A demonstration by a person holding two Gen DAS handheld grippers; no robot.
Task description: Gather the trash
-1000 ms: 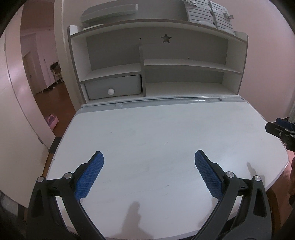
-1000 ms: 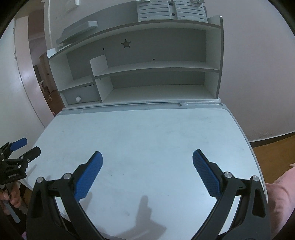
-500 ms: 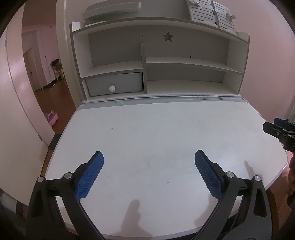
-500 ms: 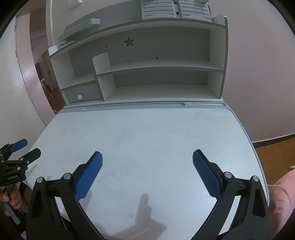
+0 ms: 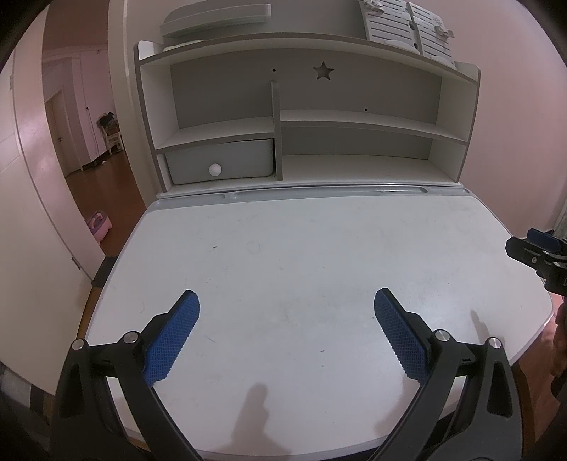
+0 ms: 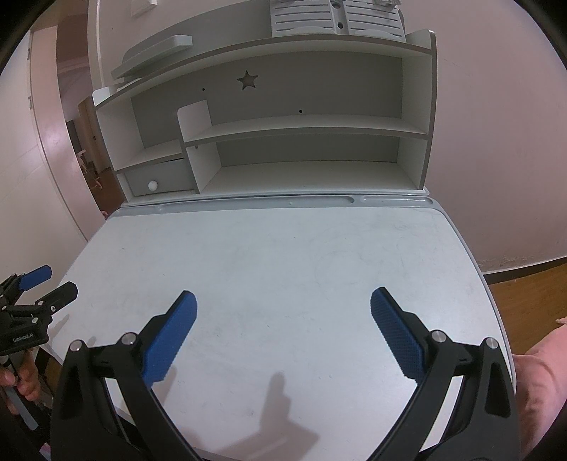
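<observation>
Pale pink walls close in a child's white surface [image 5: 283,255] with a grey groove along its far edge and a shelf unit [image 5: 304,117] standing behind it. That hutch has a star cut-out [image 5: 323,70] in its back panel and a grey drawer [image 5: 221,166] with a round white knob in its lower left bay, shut. On top of the hutch lie a flat grey tray [image 5: 216,17] at the left and a slatted grey book stand [image 5: 407,28] at the right. Beyond the surface's left side an open doorway shows wooden floor, with a small pink object [image 5: 98,224] lying on it near the door. Both views show only faint scuffs and the tools' shadows on the white top; no trash can be seen anywhere in either view, so its place cannot be told. Left gripper [image 5: 286,321] hangs over the near edge, its blue-padded jaws spread wide with nothing between them. Right gripper [image 6: 283,319] is held the same way over the near right part, jaws wide apart and holding nothing. Each tool shows at the edge of the other's view, well apart.
</observation>
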